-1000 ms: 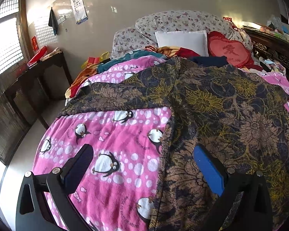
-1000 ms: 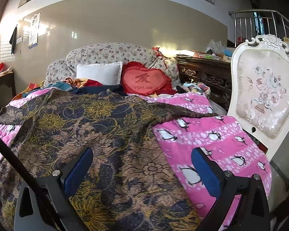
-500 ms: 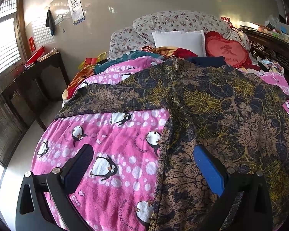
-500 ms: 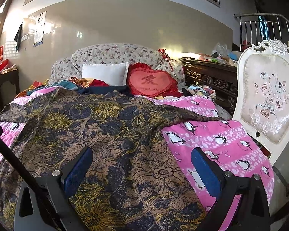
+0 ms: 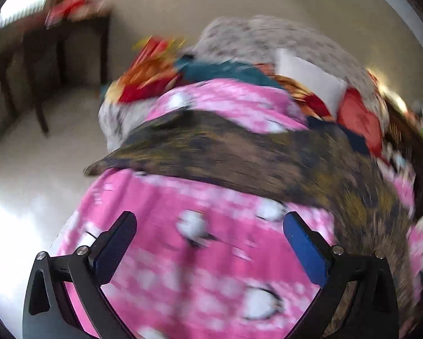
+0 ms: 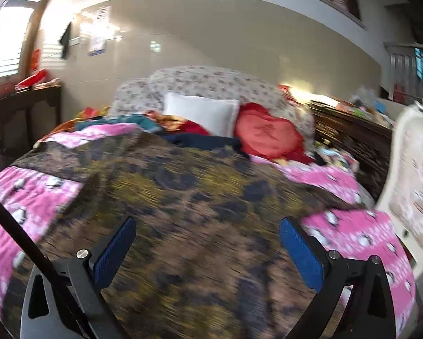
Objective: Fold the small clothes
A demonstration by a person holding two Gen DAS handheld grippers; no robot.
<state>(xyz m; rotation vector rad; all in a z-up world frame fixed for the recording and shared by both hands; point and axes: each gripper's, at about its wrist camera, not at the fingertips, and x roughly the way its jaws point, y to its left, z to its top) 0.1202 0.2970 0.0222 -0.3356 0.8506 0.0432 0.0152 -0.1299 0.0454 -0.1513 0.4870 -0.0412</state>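
We are holding the left hand-held gripper [image 5: 208,234] with its jaws spread wide and nothing between them, and it is hanging over the pink penguin-print blanket [image 5: 200,271] near the left edge of the bed. The dark floral garment [image 5: 239,155], brown and gold on navy, is lying across the blanket just beyond the blue pads [image 5: 304,250], one sleeve reaching toward the bed's left edge. This view is heavily blurred, so we are probably seeing a dark wooden worktop [image 5: 67,28] against the wall at the upper left, above the pale floor [image 5: 36,152]. The right hand-held gripper [image 6: 207,240] is also wide open and empty, hovering over the middle of the same garment [image 6: 183,212], which is spreading over most of the blanket [image 6: 352,237] in this view. At the head of the bed a white pillow [image 6: 203,113] is leaning against a floral-print cushion [image 6: 211,82], with a red heart-shaped cushion [image 6: 265,135] just beside it. A cream ornate chair back [image 6: 414,186] is standing at the bed's right side.
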